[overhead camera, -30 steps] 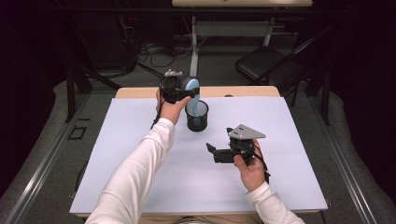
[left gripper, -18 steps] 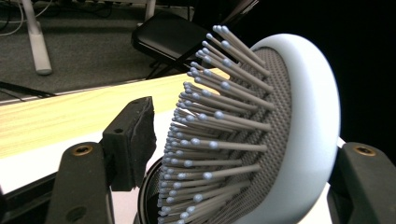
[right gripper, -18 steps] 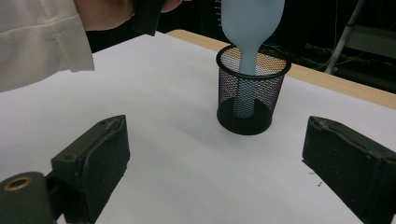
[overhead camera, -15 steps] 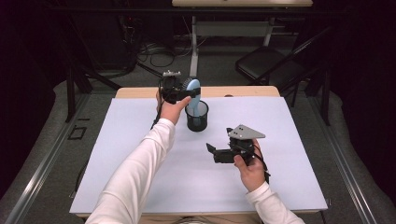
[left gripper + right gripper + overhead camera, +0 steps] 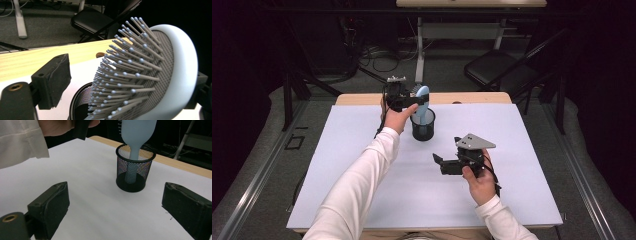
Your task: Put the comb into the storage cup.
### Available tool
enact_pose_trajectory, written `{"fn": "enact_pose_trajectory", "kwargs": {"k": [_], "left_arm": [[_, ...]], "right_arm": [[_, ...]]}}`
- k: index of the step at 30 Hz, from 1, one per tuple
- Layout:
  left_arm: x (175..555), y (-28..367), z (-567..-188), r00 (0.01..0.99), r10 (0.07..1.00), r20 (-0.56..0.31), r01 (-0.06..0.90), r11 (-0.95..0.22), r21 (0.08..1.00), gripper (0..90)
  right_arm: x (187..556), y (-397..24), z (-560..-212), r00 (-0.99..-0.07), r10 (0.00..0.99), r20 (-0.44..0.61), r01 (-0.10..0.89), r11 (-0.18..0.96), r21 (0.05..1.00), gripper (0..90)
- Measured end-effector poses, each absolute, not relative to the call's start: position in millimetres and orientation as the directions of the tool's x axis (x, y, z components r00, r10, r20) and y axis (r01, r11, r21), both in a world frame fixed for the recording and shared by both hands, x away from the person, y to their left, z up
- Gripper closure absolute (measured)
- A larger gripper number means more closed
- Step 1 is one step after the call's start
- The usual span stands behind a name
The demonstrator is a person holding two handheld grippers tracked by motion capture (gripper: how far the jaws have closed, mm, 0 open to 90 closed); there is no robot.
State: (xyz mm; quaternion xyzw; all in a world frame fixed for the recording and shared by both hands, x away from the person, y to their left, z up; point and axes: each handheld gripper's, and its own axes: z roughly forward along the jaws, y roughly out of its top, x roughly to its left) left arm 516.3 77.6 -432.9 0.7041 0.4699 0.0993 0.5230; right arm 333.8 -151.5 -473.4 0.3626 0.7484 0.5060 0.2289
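A pale blue hairbrush (image 5: pixel 422 95) stands handle-down in a black mesh cup (image 5: pixel 423 127) at the back of the white sheet. My left gripper (image 5: pixel 416 100) is level with the brush head, and its jaws have just been opening. In the left gripper view the brush head (image 5: pixel 155 75) is between them. The left pad (image 5: pixel 53 80) stands clear of the bristles. So the left gripper is open. My right gripper (image 5: pixel 438 162) hovers open and empty in front of the cup (image 5: pixel 131 173), jaws pointing toward it.
The white sheet (image 5: pixel 352 165) covers most of a wooden table whose far edge (image 5: pixel 472 97) shows behind the cup. A black folding chair (image 5: pixel 497 70), a desk leg and cables lie on the floor beyond.
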Motion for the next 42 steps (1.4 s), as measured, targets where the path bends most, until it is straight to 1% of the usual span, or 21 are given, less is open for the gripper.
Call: {"fn": "enact_pose_trajectory", "kwargs": {"k": [2,6,10,17,42], "left_arm": [[516.9,77.8,-433.9,0.533,0.766,-0.359,0.565,-0.007,0.825,10.6],[518.4,78.7,-436.1,0.514,0.773,-0.372,0.583,0.004,0.813,3.2],[519.0,79.0,-436.9,0.508,0.773,-0.381,0.59,0.011,0.808,0.5],[518.8,80.3,-436.3,0.494,0.771,-0.402,0.597,0.036,0.802,0.5],[516.5,80.4,-434.0,0.517,0.762,-0.391,0.601,0.002,0.799,0.5]], "right_arm": [[333.8,-151.5,-473.4,-0.632,0.775,0.025,0.311,0.225,0.923,7.0],[333.8,-151.4,-473.4,-0.632,0.774,0.026,0.312,0.224,0.923,7.0],[333.8,-151.4,-473.6,-0.632,0.774,0.026,0.315,0.226,0.922,7.0],[334.1,-151.6,-473.7,-0.633,0.774,0.026,0.315,0.226,0.922,7.0],[333.7,-150.5,-474.4,-0.635,0.772,0.022,0.314,0.231,0.921,7.0]]}}
